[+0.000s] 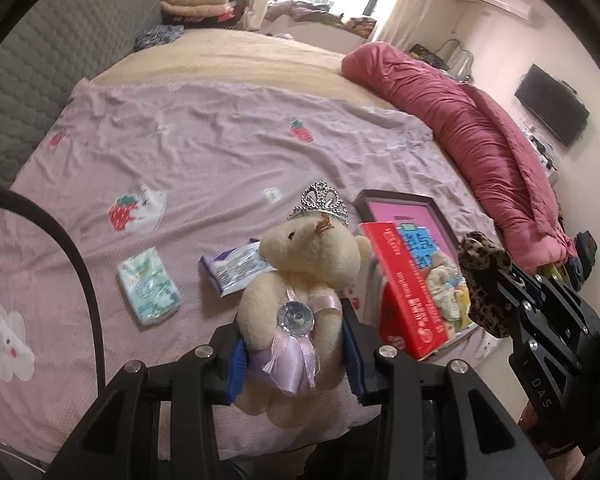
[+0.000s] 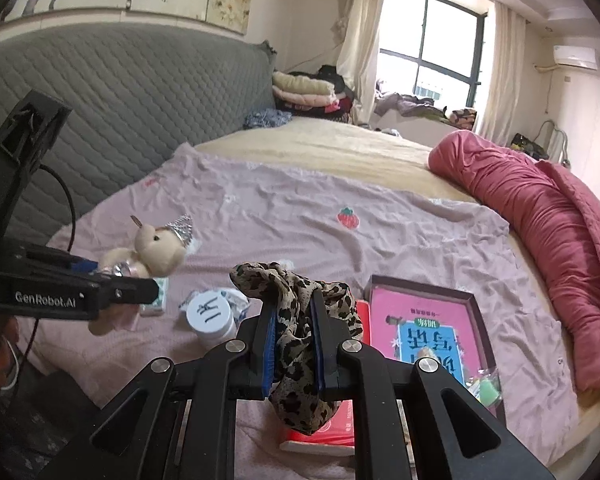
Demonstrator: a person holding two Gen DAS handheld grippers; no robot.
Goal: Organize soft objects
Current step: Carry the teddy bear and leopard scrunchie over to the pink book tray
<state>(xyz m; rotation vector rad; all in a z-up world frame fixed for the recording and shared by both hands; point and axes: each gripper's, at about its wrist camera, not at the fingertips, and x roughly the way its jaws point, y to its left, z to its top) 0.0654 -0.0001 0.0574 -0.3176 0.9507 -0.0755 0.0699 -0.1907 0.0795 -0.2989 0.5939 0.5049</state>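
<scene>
My left gripper is shut on a cream plush bear with a silver tiara, a lilac skirt and a clear gem, held above the near edge of the bed. The bear also shows in the right wrist view, at the left gripper's tip. My right gripper is shut on a leopard-print scrunchie, held above a red box. The scrunchie shows in the left wrist view at the right, on the right gripper's fingers.
A pink strawberry-print sheet covers the bed. On it lie a green tissue pack, a purple wipes pack, a pink book in a dark frame, a white round jar. A rolled red quilt lies along the right side.
</scene>
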